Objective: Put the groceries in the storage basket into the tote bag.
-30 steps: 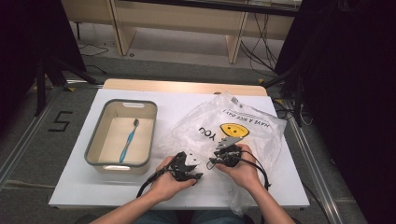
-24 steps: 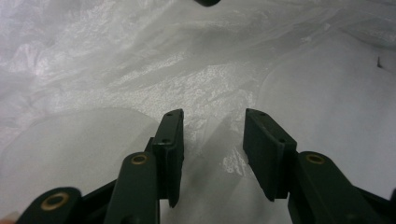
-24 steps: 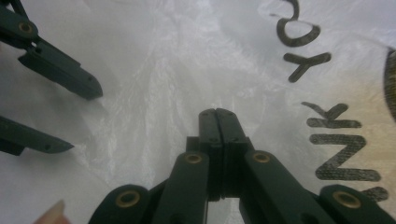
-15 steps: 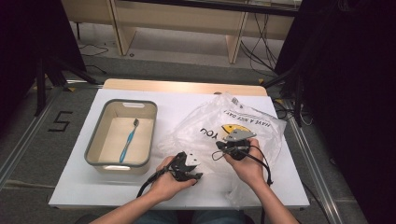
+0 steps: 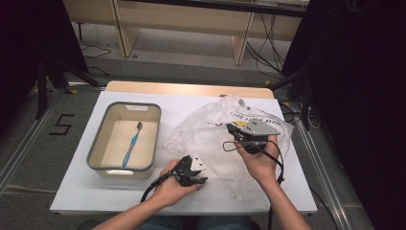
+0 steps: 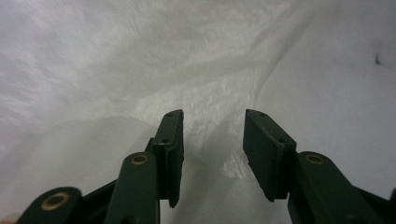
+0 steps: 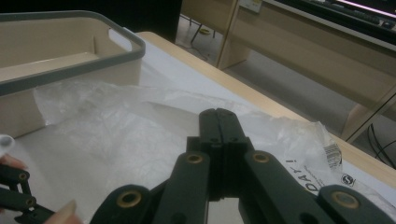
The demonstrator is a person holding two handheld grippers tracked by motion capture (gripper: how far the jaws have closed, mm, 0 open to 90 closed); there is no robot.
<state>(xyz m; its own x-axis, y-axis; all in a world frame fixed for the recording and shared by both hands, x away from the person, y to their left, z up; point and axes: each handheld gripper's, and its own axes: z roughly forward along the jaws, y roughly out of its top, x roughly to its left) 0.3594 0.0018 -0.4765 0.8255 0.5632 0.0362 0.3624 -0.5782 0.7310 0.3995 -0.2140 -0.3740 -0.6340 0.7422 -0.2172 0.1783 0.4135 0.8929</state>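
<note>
A crumpled clear plastic bag [image 5: 206, 139] with black print lies on the white table [image 5: 72, 191]. My right gripper [image 5: 231, 127] is held up above the bag's middle, pointing left. Its jaws are pressed together in the right gripper view [image 7: 218, 112], and a ridge of the bag's film [image 7: 116, 126] rises to their tips. My left gripper [image 5: 200, 176] rests low at the bag's near left edge. In the left gripper view its jaws [image 6: 212, 116] stand apart over the white film [image 6: 140, 56], pressing on nothing.
A beige bin with a grey rim [image 5: 95, 148] stands left of the bag and holds a blue toothbrush [image 5: 130, 146]. The same bin [image 7: 70, 56] is near in the right gripper view. A wooden strip [image 5: 186, 88] runs along the table's far edge.
My right gripper has risen from beside the left one to above the bag's middle, and the film there has lifted with it. The left gripper has stayed put.
</note>
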